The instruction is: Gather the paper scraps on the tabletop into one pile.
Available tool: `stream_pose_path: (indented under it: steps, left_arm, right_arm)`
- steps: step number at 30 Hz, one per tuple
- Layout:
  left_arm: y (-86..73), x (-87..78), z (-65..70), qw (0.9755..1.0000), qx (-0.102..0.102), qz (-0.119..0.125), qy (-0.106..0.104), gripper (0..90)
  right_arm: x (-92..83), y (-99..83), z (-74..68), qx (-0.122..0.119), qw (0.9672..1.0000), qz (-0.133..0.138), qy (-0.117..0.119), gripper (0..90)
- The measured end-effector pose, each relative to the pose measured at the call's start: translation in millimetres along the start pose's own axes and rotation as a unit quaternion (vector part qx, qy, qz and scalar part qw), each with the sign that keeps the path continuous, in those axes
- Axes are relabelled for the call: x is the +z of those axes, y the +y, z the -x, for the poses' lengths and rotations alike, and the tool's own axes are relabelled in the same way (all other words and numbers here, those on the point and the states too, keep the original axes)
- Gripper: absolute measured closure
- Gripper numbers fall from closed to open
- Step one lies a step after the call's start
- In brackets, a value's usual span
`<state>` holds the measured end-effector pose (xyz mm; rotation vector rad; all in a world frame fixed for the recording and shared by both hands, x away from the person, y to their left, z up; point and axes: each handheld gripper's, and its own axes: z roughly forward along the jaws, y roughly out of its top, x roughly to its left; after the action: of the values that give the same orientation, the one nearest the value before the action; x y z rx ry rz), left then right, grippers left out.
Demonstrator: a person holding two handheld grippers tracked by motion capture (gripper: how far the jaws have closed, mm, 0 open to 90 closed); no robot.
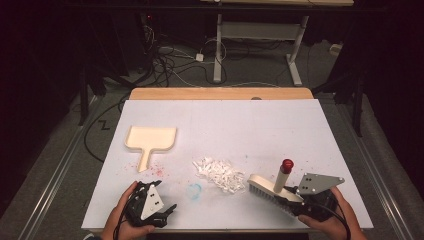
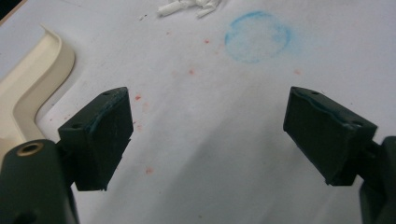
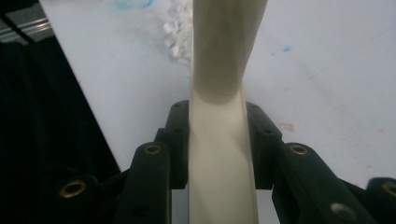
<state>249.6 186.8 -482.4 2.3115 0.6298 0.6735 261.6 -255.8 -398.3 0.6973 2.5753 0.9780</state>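
Across the desk [image 1: 280, 125] a white sheet is spread, speckled with reddish crumbs and marked with one blue chalky ring [image 2: 257, 36]; a strip of bare wood is left showing at the far edge. Beyond it a dark room is seen, with cables on the floor and the white legs of another desk.

Counted up: one pile of shredded paper [image 1: 220, 174], one brush [image 1: 272, 187], one cream dustpan [image 1: 150, 140], two grippers.

Taking the paper pile as the landmark: the brush is found just right of it, bristles nearly touching the shreds. Its long body is laid slantwise, running from beside the pile toward the near right corner, while the red-capped handle is stuck up and tilted away. The brush is clamped tight in the right gripper [image 3: 219, 140], pads pressed on the cream body. The dustpan is parked well left of the pile and farther back, handle pointed toward the near edge. The left gripper [image 2: 208, 135] is held near-left of the pile, jaws spread wide, nothing between them.
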Motion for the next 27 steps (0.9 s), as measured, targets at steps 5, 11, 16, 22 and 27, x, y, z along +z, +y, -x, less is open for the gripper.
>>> stream_pose_path:
  steps: [5,11,16,22,27]
  left_arm:
    - [1.4,1.1,0.5,1.0000,0.003,0.003,-0.006,14.9]
    - [0.6,1.9,0.1,1.0000,0.003,0.003,-0.008,14.9]
    - [0.9,2.7,-0.1,0.9999,0.003,0.002,-0.009,14.9]
    - [-0.1,3.6,-0.8,1.0000,0.002,0.000,-0.009,14.9]
    - [-0.9,2.5,-1.0,1.0000,0.003,0.000,-0.009,14.9]
  right_arm:
    - [15.6,3.4,-7.7,-0.007,0.9996,-0.007,0.027,68.0]
    - [35.5,19.6,-11.5,-0.020,0.9995,0.002,0.025,68.0]
    - [53.1,35.7,-8.2,-0.028,0.9993,0.017,0.020,68.0]
    - [67.8,53.5,-6.3,-0.031,0.9987,0.033,0.023,68.0]
    - [53.8,54.0,-4.2,-0.025,0.9980,0.053,0.023,67.9]
